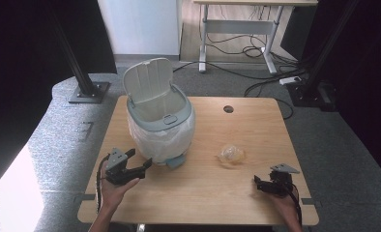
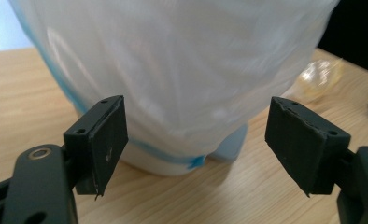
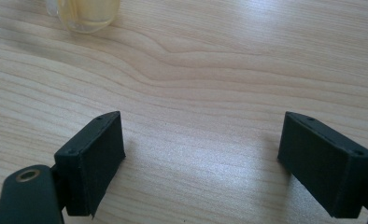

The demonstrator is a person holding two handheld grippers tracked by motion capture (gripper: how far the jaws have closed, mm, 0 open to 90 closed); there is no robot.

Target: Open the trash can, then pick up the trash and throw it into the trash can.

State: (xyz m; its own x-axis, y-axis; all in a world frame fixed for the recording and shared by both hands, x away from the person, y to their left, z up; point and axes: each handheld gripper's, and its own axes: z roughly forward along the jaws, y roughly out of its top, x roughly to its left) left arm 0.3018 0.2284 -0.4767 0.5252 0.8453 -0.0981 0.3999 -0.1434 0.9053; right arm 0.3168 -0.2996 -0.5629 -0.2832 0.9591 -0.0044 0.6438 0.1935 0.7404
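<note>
A small grey-blue bin lined with a white bag stands on the left half of the wooden table, its lid tipped up and open. A crumpled, clear yellowish piece of plastic lies to its right. My left gripper is open just in front of the bin's base. In the left gripper view the bagged bin is close beyond my left gripper, and the plastic lies at the right. My right gripper stands open near the front right edge. My right gripper holds nothing over bare wood, with the plastic far ahead.
The bin's light blue pedal juts toward the front. A cable hole sits near the table's far edge. Beyond the table are a black stand base, a desk frame and loose cables on the floor.
</note>
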